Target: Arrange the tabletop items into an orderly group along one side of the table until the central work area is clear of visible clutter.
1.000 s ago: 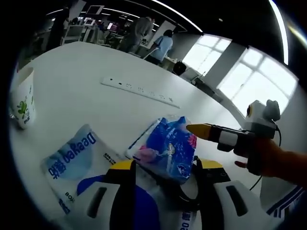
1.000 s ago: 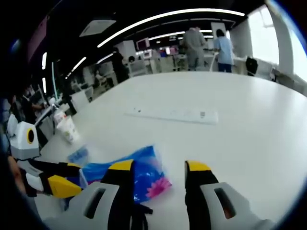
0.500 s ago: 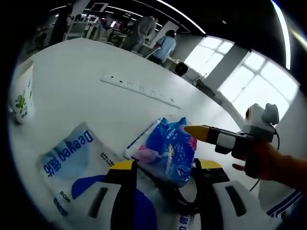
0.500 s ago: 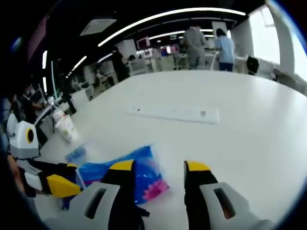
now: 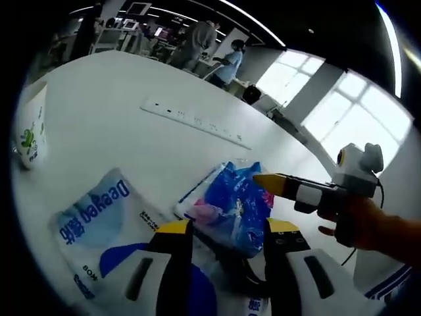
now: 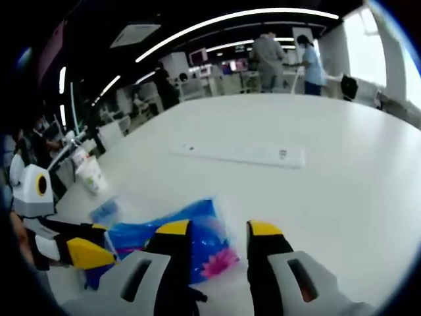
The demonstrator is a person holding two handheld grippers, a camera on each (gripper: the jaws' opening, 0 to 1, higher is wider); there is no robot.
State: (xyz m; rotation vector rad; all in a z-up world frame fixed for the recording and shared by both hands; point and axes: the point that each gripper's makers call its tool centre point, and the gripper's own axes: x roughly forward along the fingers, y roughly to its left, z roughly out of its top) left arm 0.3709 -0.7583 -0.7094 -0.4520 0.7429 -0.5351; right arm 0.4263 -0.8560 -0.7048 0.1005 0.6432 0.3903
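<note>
Packet [image 5: 233,204] on table [image 5: 118,131]; strip [image 5: 194,123] behind

left gripper [image 5: 223,230]: jaws parted, low over the table | right gripper [image 6: 217,230]: jaws parted, gap narrow, nothing between them | person's hand [image 5: 368,220] wraps the right gripper's handle

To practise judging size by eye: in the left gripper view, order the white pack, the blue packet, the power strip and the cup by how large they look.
1. White pack, though it lies nearest the camera.
2. Blue packet.
3. Power strip and cup look about alike, one long and thin, one cut by the view's edge: unranked.
</note>
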